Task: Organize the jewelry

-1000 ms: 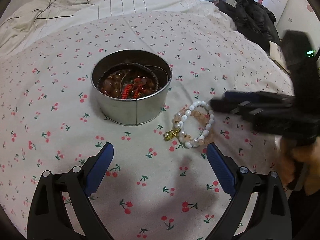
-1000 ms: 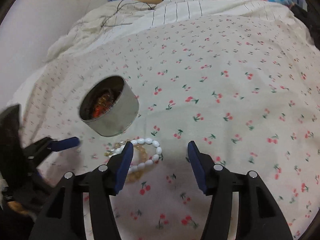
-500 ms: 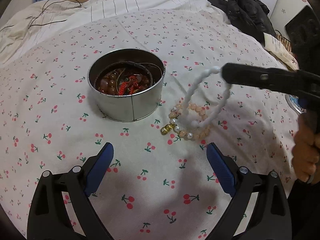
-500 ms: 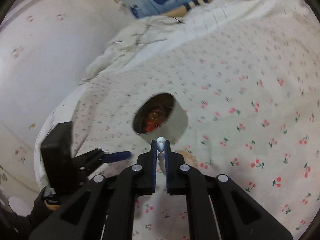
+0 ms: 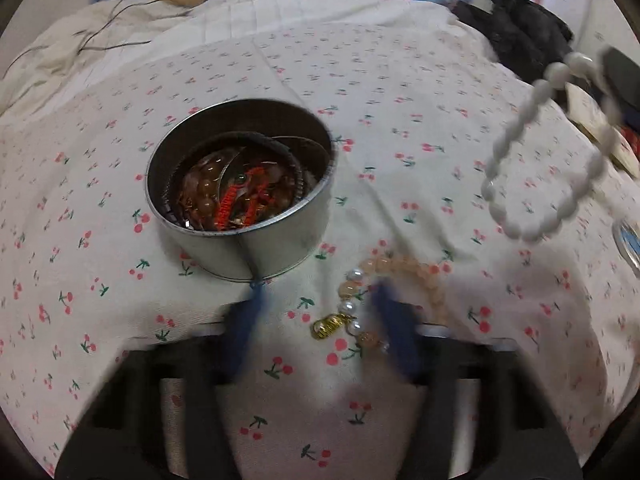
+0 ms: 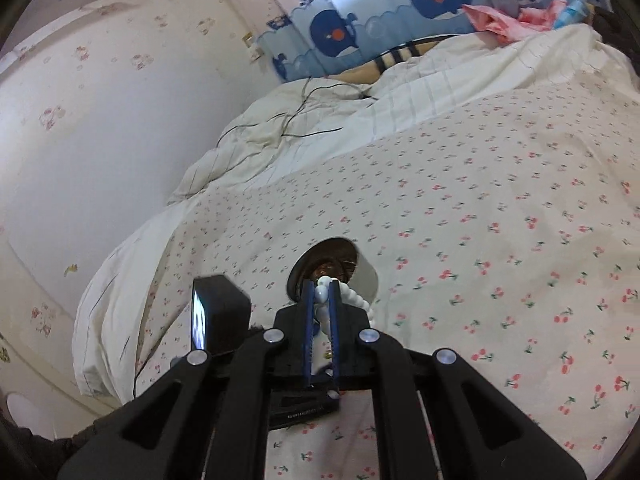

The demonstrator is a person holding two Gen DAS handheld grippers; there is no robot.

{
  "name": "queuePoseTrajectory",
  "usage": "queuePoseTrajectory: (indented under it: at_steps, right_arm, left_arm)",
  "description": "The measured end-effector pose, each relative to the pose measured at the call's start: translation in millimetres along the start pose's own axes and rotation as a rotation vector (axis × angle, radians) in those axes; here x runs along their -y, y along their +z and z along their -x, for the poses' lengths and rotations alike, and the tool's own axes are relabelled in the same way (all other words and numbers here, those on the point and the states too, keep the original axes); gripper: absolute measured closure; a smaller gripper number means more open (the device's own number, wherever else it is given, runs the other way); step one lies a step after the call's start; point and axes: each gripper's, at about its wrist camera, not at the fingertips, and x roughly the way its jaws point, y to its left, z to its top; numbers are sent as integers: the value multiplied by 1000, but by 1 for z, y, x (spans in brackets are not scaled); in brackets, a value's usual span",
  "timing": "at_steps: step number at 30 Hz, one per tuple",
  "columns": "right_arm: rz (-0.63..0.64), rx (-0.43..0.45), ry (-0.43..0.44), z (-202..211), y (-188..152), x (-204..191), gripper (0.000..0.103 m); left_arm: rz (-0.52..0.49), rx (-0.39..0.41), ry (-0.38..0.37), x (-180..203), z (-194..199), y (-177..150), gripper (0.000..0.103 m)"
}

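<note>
A round metal tin holding red and brown bead jewelry stands on the cherry-print bed sheet; it also shows in the right wrist view. My right gripper is shut on a white bead bracelet, which hangs in the air at the right of the left wrist view. A peach bead bracelet with pearls and a gold charm lies on the sheet right of the tin. My left gripper is blurred, its blue fingers partly closed around the charm end of that bracelet.
Black clothing and a paper item lie at the bed's right edge. A rumpled white duvet with a thin cable lies behind the tin. A wall runs along the left of the bed.
My right gripper has lifted the white bracelet up off the sheet and away from the peach one. My left gripper has moved forward and its fingers have come closer together near the peach bracelet.
</note>
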Motion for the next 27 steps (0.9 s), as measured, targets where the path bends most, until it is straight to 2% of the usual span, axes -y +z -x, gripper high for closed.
queuePoseTrajectory:
  at_steps: [1, 6, 11, 14, 16, 20, 21, 23, 26, 27]
  right_arm:
    - [-8, 4, -3, 1, 1, 1, 95]
    - [-11, 19, 9, 0, 2, -3, 95]
    - [-30, 47, 59, -6, 10, -13, 95]
    - [-37, 69, 88, -15, 17, -23, 95]
    - [-35, 87, 103, -21, 22, -31, 95]
    - [-49, 108, 114, -29, 28, -36, 95]
    - [-50, 111, 110, -32, 29, -37, 95]
    - [-53, 98, 106, -41, 30, -36, 95]
    - [-69, 75, 103, -55, 30, -32, 95]
    - [-76, 73, 102, -59, 31, -31, 95]
  left_arm:
    - [-2, -5, -13, 0, 1, 0, 95]
    - [0, -26, -105, -9, 19, -7, 96]
    - [39, 48, -211, -27, 67, -5, 96]
    - [90, 115, -228, -43, 87, 10, 96]
    - [120, 151, -211, -54, 91, 25, 96]
    - [168, 174, -219, -68, 81, 43, 96]
    - [195, 180, -256, -75, 73, 48, 96]
    - [210, 143, -218, -77, 52, 55, 96]
    - [207, 85, -112, -84, 23, 57, 95]
    - [212, 81, -107, -89, 21, 54, 94]
